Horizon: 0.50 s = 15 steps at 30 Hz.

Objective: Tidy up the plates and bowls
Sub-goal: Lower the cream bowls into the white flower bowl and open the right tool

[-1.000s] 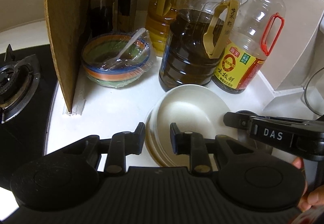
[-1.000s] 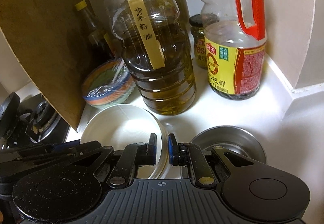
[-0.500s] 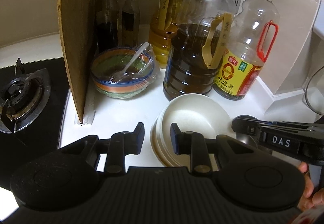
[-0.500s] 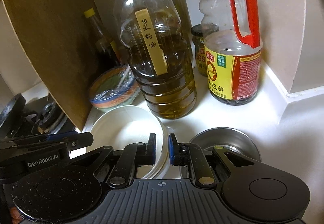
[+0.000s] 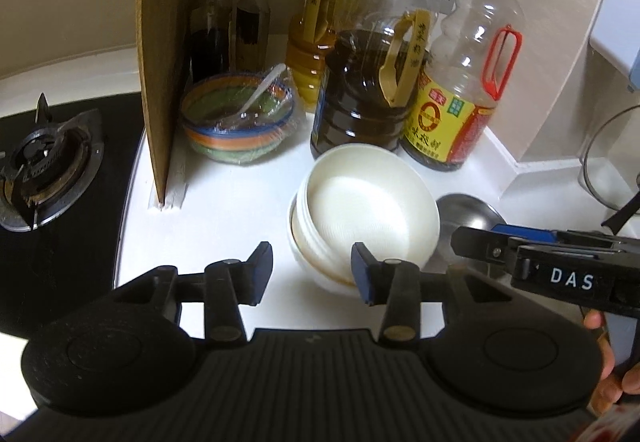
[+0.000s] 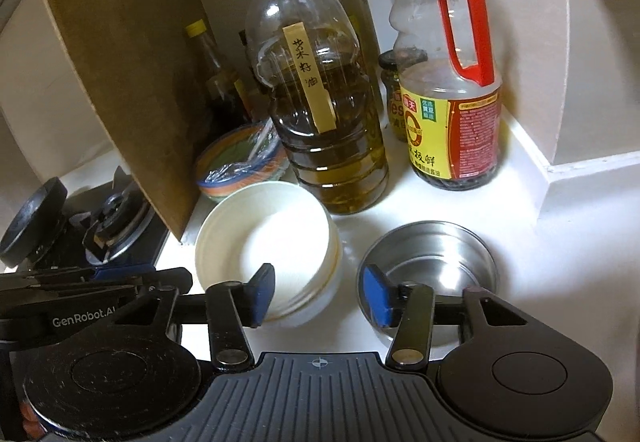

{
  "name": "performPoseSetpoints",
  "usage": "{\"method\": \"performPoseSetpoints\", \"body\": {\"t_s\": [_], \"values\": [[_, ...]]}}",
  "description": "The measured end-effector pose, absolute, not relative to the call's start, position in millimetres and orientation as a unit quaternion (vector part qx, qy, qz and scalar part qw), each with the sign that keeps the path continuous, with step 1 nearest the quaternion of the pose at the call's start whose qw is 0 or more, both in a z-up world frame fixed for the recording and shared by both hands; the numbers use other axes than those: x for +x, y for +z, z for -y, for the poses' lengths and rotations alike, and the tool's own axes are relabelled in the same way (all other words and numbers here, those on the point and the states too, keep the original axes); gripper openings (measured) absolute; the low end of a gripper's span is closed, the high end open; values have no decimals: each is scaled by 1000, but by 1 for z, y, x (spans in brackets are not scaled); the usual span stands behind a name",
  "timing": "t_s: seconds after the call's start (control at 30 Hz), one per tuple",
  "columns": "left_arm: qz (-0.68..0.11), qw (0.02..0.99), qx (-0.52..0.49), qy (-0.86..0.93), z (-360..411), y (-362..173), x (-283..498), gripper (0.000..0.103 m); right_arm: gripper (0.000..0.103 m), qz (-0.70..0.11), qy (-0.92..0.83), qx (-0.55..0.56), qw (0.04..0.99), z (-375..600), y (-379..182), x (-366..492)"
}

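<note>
A stack of white bowls [image 5: 368, 210] [image 6: 264, 238] rests on the white counter in front of the oil bottles, its top bowl slightly tilted. Just to its right sits a steel bowl [image 5: 468, 210] [image 6: 432, 254]. My left gripper [image 5: 312, 274] hovers at the stack's near left; its jaws are opening and press on nothing. My right gripper [image 6: 320, 294] hangs over the gap between the two bowls, jaws opening, with nothing gripped. Each gripper shows in the other's view: the right gripper [image 5: 464, 242] and the left gripper [image 6: 160, 278].
A cardboard panel [image 5: 164, 62] stands between a gas burner [image 5: 36, 162] and the counter. Behind the bowls are a plastic-wrapped striped bowl [image 5: 236, 126] with a spoon, a big oil bottle [image 6: 324, 114], a soy sauce bottle [image 6: 452, 98] and smaller bottles. A glass lid [image 5: 608, 162] leans at the right.
Both grippers have opened from nearly shut and have drawn back a little from the bowls. The white stack and steel bowl stay in place.
</note>
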<state>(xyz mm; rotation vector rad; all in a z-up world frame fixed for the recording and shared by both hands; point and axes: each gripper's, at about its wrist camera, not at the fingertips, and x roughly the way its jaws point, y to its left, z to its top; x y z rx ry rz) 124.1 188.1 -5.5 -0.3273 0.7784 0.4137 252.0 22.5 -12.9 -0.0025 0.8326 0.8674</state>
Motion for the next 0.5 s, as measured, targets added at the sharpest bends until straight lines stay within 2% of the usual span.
{"method": "performPoseSetpoints", "body": {"t_s": [0.37,0.5], "values": [[-393,886,-158,190,-166,-11,100,52,64,-418,406,-2,813,5,-25,224],[-404,883,-157,182,-157,-16,94,52,68,-428,397,-2,812,15,-31,216]]}}
